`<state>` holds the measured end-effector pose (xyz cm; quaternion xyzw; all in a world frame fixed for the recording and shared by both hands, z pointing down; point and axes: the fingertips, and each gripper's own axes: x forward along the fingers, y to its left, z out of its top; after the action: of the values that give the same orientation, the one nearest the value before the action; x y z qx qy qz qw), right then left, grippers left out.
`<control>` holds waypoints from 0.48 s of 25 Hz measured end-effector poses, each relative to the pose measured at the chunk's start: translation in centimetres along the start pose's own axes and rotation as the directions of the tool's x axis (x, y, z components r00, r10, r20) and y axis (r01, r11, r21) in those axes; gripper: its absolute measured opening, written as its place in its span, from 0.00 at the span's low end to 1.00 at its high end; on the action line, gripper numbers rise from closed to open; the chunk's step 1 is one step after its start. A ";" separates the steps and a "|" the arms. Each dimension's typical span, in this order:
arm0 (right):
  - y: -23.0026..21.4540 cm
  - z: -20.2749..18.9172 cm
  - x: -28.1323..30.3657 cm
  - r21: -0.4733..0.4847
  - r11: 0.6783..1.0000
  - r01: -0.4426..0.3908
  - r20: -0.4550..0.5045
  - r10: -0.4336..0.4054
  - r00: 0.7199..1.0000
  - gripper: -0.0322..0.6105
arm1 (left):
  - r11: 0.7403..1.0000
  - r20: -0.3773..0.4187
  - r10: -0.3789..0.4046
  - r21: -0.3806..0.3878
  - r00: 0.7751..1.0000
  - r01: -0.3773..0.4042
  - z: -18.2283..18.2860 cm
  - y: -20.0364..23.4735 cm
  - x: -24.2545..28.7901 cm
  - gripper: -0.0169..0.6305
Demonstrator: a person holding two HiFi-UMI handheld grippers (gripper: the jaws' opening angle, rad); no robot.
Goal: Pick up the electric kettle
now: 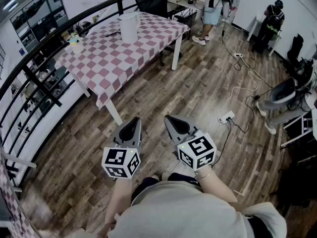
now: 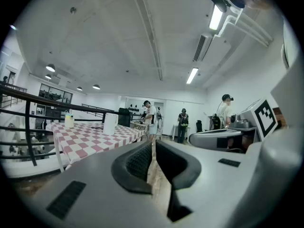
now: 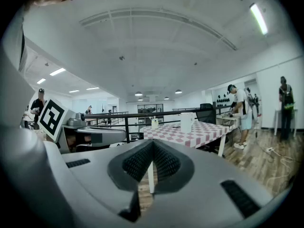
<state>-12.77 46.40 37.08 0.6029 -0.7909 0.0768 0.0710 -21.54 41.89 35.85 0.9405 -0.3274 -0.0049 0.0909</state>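
Note:
The white electric kettle [image 1: 128, 28] stands on the far part of a table with a red-and-white checked cloth [image 1: 111, 58]. In the left gripper view the kettle [image 2: 109, 124] is small and far off, and the right gripper view shows the kettle [image 3: 186, 122] the same way. My left gripper [image 1: 134, 121] and right gripper [image 1: 168, 117] hang side by side over the wooden floor, well short of the table's near corner. Both point toward the table. The left gripper [image 2: 153, 144] has its jaws together with nothing between them, and so does the right gripper [image 3: 152, 143].
A small pale container [image 1: 76, 45] sits at the table's left side. A black railing [image 1: 29, 71] runs along the left. Behind the table are a black chair [image 1: 152, 3] and a standing person [image 1: 212, 11]. Cables and a power strip [image 1: 226, 117] lie on the floor to the right.

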 end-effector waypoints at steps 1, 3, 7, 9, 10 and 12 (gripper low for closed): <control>-0.5 0.1 0.2 0.002 1.000 0.013 0.006 -0.013 1.000 0.05 | 1.000 0.010 0.019 0.004 1.000 -0.019 0.3 0.5 0.2 0.09; -1.5 0.2 0.6 0.007 0.999 0.035 0.014 -0.036 0.999 0.05 | 0.999 0.024 0.047 0.008 0.999 -0.047 0.6 1.1 0.5 0.09; -2.2 -0.4 1.2 0.000 0.999 0.041 0.006 -0.041 0.999 0.05 | 0.999 0.010 0.043 0.004 0.999 -0.043 0.0 1.3 1.1 0.09; -2.1 -0.6 1.6 0.003 1.000 0.018 0.005 -0.018 1.000 0.05 | 0.999 -0.005 0.034 -0.009 0.999 -0.034 -0.5 1.4 1.5 0.09; -2.0 -0.7 1.8 0.008 1.000 0.006 0.004 -0.006 1.000 0.05 | 0.999 -0.012 0.033 -0.013 0.999 -0.033 -0.7 1.4 1.6 0.09; -1.8 -0.8 2.0 0.013 1.000 -0.010 -0.001 0.010 1.000 0.05 | 0.999 -0.022 0.036 -0.012 0.999 -0.037 -0.9 1.5 1.8 0.09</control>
<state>-11.57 44.21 38.37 0.5993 -0.7934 0.0827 0.0669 -20.98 39.80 37.05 0.9338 -0.3434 0.0050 0.1002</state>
